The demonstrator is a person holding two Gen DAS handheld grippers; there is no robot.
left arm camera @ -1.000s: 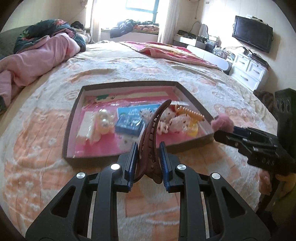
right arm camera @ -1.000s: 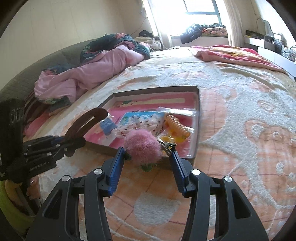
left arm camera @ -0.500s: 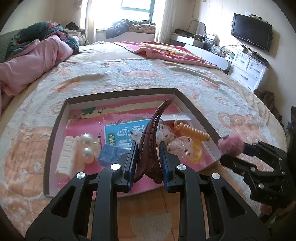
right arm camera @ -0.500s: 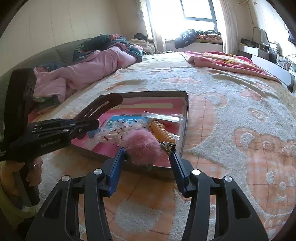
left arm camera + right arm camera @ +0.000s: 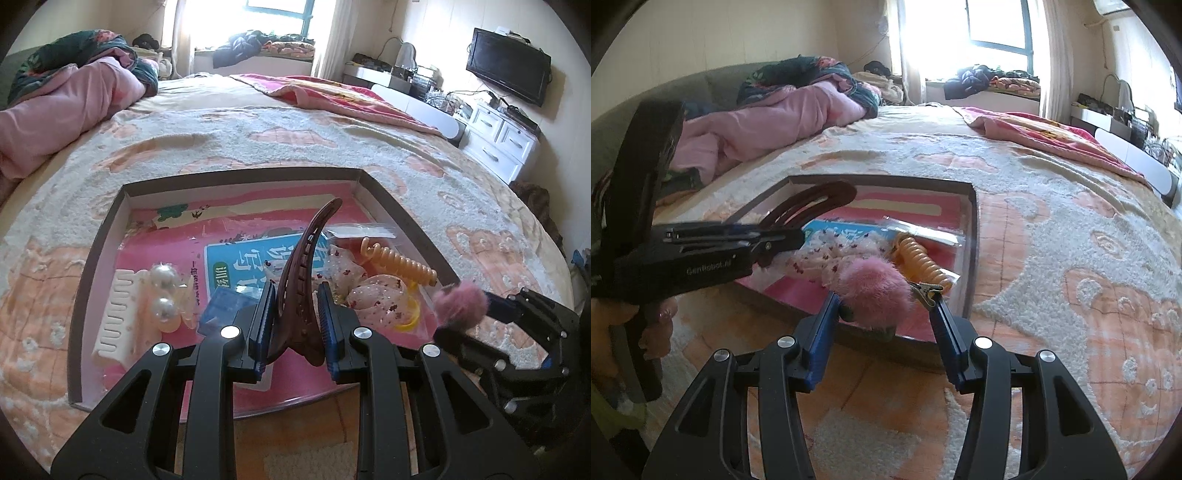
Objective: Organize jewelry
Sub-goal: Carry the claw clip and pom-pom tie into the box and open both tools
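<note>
Left gripper [image 5: 294,325] clamped tight on the brown claw clip [image 5: 303,280], poised over the tray [image 5: 399,214] on the bed, while the right gripper [image 5: 884,314], jaws half apart, pinches a pink pompom clip [image 5: 875,291] at the tray's near edge.

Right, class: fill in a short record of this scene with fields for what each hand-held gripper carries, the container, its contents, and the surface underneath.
left hand-held gripper: shut on brown hair claw, standing upright over the box
right hand-held gripper: shut on pink pompom clip, at the box's near edge
container: shallow open box with pink floor
contents: white comb clip, pearl clip, blue card, orange spiral hair tie
surface: patterned bedspread
</note>
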